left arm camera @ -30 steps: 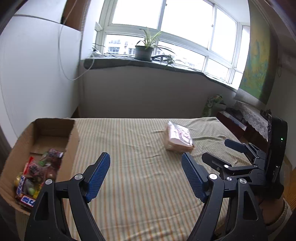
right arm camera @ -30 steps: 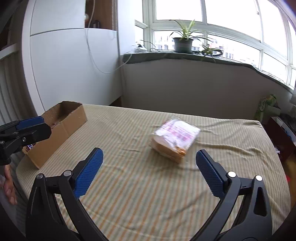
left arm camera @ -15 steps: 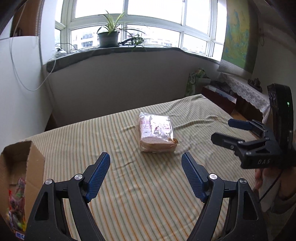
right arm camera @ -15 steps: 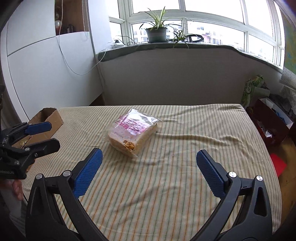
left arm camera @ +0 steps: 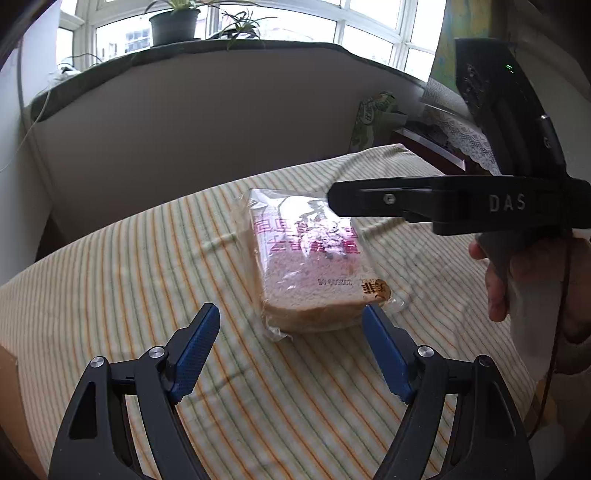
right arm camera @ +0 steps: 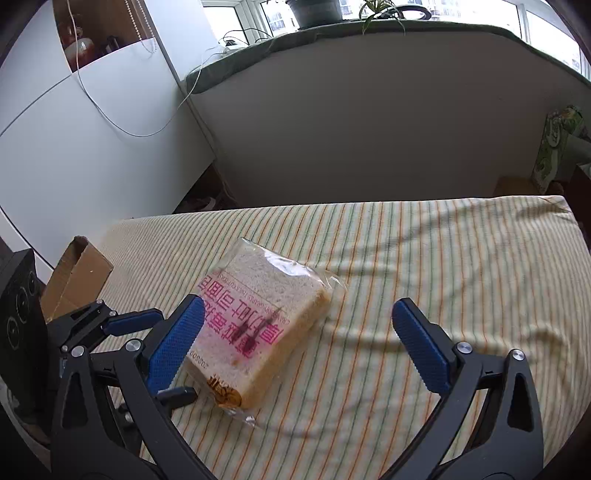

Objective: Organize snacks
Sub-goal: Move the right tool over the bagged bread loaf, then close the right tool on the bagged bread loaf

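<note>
A clear bag of sliced bread with pink print (left arm camera: 310,262) lies flat on the striped cloth (left arm camera: 129,280). My left gripper (left arm camera: 291,336) is open, its blue pads just short of the bag's near end. My right gripper (right arm camera: 295,332) is open and hovers over the bag (right arm camera: 258,321), its left pad above the bag's edge. In the left wrist view the right gripper reaches in from the right above the bag's far end; only one finger (left arm camera: 388,201) shows. In the right wrist view the left gripper (right arm camera: 125,347) shows at lower left beside the bag.
A cardboard box (right arm camera: 75,278) stands at the table's left edge. A white cabinet (right arm camera: 74,147) and a windowsill with a potted plant (left arm camera: 171,22) lie beyond the table. The table's far edge (right arm camera: 332,206) drops off behind the bag.
Both grippers have moved in close to the bread bag, which now looms much larger. The left view has swung right, away from the box. Both stay open.
</note>
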Action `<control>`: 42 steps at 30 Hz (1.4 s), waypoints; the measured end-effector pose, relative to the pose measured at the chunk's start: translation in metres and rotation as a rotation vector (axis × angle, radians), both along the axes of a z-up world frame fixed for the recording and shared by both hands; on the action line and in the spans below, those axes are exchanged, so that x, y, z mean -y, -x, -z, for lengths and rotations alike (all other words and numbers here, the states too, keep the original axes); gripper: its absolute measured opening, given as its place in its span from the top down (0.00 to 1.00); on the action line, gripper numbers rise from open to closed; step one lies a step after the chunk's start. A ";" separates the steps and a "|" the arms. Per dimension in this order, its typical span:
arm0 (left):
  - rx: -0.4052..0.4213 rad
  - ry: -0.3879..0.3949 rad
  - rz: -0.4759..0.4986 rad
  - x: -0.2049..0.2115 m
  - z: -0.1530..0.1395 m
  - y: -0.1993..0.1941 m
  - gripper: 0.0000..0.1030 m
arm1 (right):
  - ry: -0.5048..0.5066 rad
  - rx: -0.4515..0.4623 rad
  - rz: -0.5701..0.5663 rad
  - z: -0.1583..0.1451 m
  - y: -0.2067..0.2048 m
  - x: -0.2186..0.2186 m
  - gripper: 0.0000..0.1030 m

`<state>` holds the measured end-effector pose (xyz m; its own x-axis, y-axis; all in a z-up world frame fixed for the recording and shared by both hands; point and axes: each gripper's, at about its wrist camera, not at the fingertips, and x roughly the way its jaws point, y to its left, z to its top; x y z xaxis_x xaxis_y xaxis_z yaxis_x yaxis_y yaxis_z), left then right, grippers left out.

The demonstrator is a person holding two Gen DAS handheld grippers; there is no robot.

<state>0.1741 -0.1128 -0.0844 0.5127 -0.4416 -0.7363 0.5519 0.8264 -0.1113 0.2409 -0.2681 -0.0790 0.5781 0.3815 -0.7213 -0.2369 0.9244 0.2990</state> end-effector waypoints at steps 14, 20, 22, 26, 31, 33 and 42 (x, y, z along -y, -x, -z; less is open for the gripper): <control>0.006 -0.009 0.103 0.017 0.007 -0.002 0.35 | -0.172 -0.109 -0.078 0.039 -0.017 -0.006 0.36; 0.028 0.007 0.091 0.014 0.001 0.001 0.37 | -0.175 -0.088 -0.059 0.034 -0.012 -0.004 0.38; 0.024 0.027 0.087 0.013 -0.001 0.003 0.37 | -0.178 -0.081 -0.054 0.031 -0.009 -0.001 0.38; 0.023 0.021 0.094 0.014 0.001 0.007 0.37 | -0.175 -0.074 -0.047 0.029 -0.005 0.005 0.38; 0.037 0.034 0.094 0.016 -0.005 0.013 0.37 | -0.191 -0.055 -0.036 0.024 0.005 0.011 0.38; 0.050 0.039 0.092 0.015 -0.011 0.019 0.37 | -0.194 -0.040 -0.035 0.016 0.012 0.014 0.38; 0.139 0.077 0.071 0.000 -0.066 0.060 0.37 | -0.187 0.062 -0.057 -0.049 0.052 0.010 0.38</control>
<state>0.1138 -0.1130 -0.0179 0.5727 -0.5330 -0.6229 0.6235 0.7765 -0.0912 0.1891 -0.2785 -0.0304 0.5929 0.5392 -0.5981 -0.3110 0.8385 0.4475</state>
